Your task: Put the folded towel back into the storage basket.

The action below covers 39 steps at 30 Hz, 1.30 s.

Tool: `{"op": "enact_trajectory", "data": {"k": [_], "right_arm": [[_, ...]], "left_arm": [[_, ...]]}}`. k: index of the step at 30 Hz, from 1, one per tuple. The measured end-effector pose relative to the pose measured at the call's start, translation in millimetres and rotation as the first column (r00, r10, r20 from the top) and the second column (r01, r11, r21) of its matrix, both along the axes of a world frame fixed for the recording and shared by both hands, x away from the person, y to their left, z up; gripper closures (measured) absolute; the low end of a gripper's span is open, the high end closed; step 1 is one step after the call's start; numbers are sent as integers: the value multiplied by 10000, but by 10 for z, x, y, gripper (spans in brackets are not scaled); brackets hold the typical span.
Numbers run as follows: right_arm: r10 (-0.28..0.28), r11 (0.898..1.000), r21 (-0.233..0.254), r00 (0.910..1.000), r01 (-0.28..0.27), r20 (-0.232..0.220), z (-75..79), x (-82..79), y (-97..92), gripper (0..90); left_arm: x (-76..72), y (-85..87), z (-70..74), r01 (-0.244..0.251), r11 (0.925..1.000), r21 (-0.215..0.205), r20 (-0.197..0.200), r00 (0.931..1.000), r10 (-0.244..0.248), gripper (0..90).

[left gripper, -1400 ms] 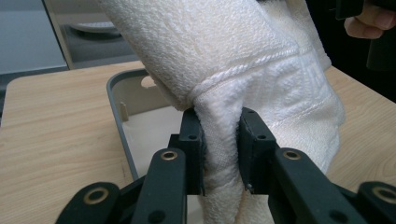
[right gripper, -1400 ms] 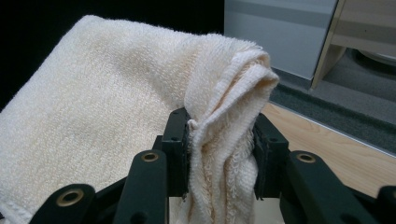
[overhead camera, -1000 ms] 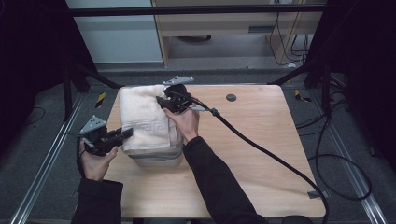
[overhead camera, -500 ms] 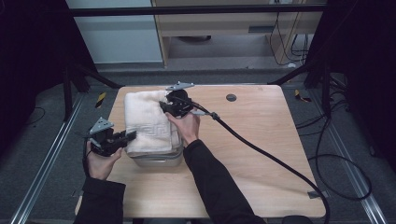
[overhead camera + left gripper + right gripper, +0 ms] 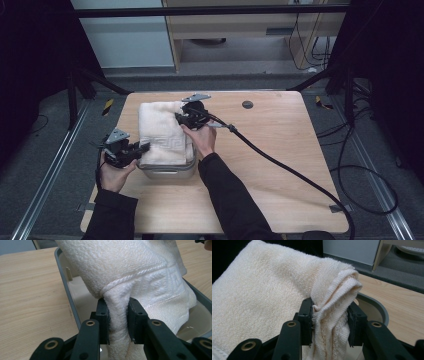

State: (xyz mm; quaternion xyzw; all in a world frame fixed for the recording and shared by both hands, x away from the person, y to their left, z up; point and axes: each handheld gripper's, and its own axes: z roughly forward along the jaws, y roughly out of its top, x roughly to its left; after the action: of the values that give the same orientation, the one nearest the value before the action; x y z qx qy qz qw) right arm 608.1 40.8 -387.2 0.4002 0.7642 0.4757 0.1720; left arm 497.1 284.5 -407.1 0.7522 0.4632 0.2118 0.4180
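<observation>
A cream folded towel (image 5: 162,132) lies stretched over a grey tub (image 5: 170,172) on the wooden table. My left gripper (image 5: 141,148) is shut on the towel's near left corner; in the left gripper view the bunched towel edge (image 5: 118,315) is pinched between the black pads, above the tub's rim (image 5: 66,293). My right gripper (image 5: 181,117) is shut on the towel's far right corner; in the right gripper view a gathered fold of towel (image 5: 332,315) sits squeezed between the pads, with the tub's rim (image 5: 379,308) just behind. The tub's inside is mostly hidden by the cloth.
A thick black cable (image 5: 290,172) trails from the right gripper across the table to the front right. A dark round hole (image 5: 247,104) marks the table's far side. Bare wood extends right of the tub. Metal rails run along both table sides.
Both grippers have sunk with the towel, which now lies lower and flatter over the tub. The left hand has drifted slightly toward the tub.
</observation>
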Motion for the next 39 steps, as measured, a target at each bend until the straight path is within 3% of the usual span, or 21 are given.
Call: {"op": "enact_trajectory", "data": {"k": [13,28,39], "right_arm": [[-182,9998,-73,9994,180,-307,-231,55,-23,627],[-341,9985,-426,9994,339,-58,-404,57,-17,615],[-401,9960,-796,9991,408,111,-475,80,1,585]], "left_arm": [[85,-60,-145,-127,9994,334,-375,9992,139,725],[152,-116,-281,-421,9964,735,-607,9971,466,708],[171,-134,-289,-682,9938,878,-639,9952,739,627]]}}
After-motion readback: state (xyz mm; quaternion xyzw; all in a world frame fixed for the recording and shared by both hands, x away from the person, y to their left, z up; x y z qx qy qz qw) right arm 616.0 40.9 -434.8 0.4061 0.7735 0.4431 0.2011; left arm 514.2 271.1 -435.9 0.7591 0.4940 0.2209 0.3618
